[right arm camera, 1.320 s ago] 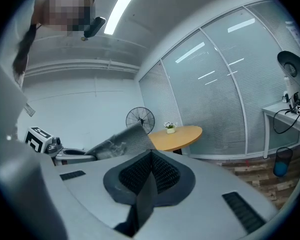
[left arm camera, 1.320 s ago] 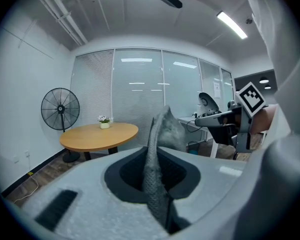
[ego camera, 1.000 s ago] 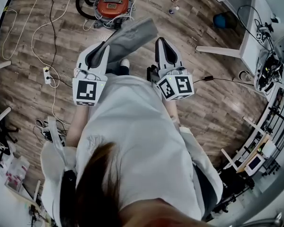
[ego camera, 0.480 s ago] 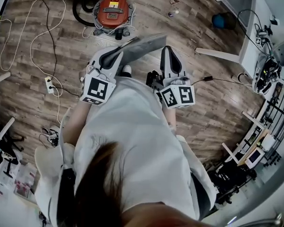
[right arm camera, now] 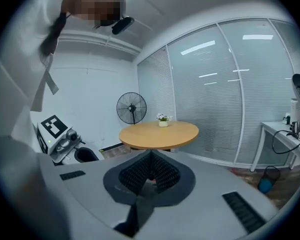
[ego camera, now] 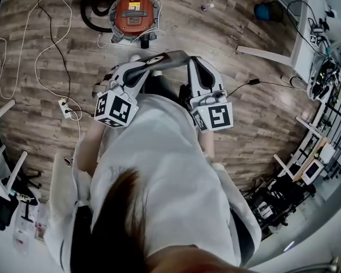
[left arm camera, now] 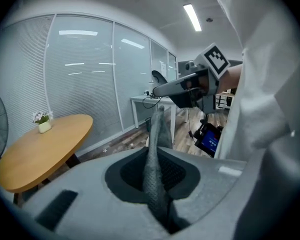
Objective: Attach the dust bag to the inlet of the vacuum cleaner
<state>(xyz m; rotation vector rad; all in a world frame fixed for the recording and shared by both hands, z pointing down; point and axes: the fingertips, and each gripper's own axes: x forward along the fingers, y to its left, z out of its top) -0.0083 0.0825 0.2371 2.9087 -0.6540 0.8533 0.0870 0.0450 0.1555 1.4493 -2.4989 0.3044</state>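
The grey fabric dust bag (ego camera: pixel 166 60) stretches as a narrow band between my two grippers, in front of the person's white coat. My left gripper (ego camera: pixel 137 68) is shut on one end; in the left gripper view the bag (left arm camera: pixel 156 149) rises out of its jaws toward the right gripper (left arm camera: pixel 187 89). My right gripper (ego camera: pixel 192 61) is shut, with a thin dark strip of the bag (right arm camera: pixel 139 209) pinched in its jaws. The red vacuum cleaner (ego camera: pixel 134 13) stands on the wood floor beyond both grippers, apart from the bag. Its inlet is not visible.
A black hose (ego camera: pixel 94 16) curls beside the vacuum. A white cable runs to a power strip (ego camera: pixel 63 104) at the left. A round wooden table (right arm camera: pixel 160 131) with a small plant, a standing fan (right arm camera: pixel 131 108), white desk legs (ego camera: pixel 261 53) and a blue object (ego camera: pixel 265 10) surround the spot.
Both grippers moved toward the vacuum and their tips drew closer together. The bag, seen as a broad sheet before, now shows as a thin band between them.
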